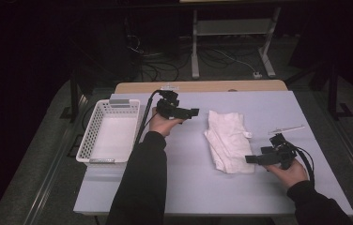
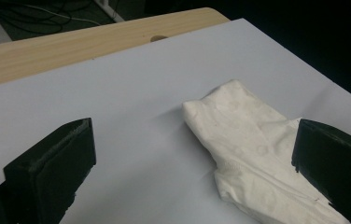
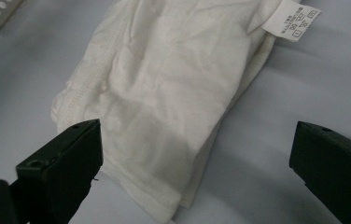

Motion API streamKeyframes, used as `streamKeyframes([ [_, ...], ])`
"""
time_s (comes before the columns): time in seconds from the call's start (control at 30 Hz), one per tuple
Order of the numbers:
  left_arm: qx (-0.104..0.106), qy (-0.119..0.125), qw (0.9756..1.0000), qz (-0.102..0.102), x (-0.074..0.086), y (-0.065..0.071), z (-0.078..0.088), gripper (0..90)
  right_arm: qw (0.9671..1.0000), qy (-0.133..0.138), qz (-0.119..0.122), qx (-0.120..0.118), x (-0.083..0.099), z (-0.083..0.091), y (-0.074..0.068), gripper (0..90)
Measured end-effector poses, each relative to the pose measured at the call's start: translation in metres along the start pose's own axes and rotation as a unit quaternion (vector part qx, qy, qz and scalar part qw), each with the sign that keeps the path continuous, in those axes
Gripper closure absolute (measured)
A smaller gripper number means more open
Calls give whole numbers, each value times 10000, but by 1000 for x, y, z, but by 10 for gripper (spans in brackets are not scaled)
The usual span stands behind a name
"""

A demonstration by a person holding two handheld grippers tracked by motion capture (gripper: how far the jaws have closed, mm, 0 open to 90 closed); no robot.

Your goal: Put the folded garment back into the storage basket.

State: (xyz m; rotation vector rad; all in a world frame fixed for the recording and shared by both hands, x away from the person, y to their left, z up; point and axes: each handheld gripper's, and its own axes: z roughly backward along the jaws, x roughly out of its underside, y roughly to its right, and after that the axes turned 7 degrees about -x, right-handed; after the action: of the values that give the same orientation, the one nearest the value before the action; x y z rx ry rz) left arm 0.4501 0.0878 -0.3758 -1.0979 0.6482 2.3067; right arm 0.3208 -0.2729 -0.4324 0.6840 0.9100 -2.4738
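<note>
A folded white cloth (image 1: 228, 140) lies on the pale sheet covering the table (image 1: 188, 183), its care label (image 3: 291, 19) sticking out at one side. My left gripper (image 1: 194, 112) is held a little left of the cloth's far end, pointing right, jaws wide open and empty; the cloth (image 2: 257, 149) lies ahead of them. My right gripper (image 1: 249, 159) hovers at the cloth's near right corner, pointing left, also open with nothing held; the cloth (image 3: 164, 93) fills the space beyond its jaws.
A white perforated basket (image 1: 111, 131) stands at the left of the table. A thin pale strip (image 1: 287, 129) lies near the right edge. The wooden tabletop edge (image 1: 203, 86) shows at the back, with cables and a stand on the floor behind.
</note>
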Motion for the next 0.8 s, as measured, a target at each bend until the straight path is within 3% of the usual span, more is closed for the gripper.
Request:
streamKeyframes([
  [0.37,50,-114,9998,152,5,3,-23,0,9998,-112,-107,-157,5,-3,0,73],
  [0.5,90,-208,9994,254,10,6,-36,0,9996,-129,-187,-196,5,-5,0,138],
  [0.63,108,-231,9994,233,11,6,-38,0,9995,-170,-209,-182,5,-7,-1,148],
  [0.67,178,-312,9990,272,15,9,-47,0,9994,-197,-214,-203,5,-8,-2,205],
  [0.8,238,-406,9984,326,19,12,-56,0,9990,-206,-317,-222,5,-10,-3,264],
])
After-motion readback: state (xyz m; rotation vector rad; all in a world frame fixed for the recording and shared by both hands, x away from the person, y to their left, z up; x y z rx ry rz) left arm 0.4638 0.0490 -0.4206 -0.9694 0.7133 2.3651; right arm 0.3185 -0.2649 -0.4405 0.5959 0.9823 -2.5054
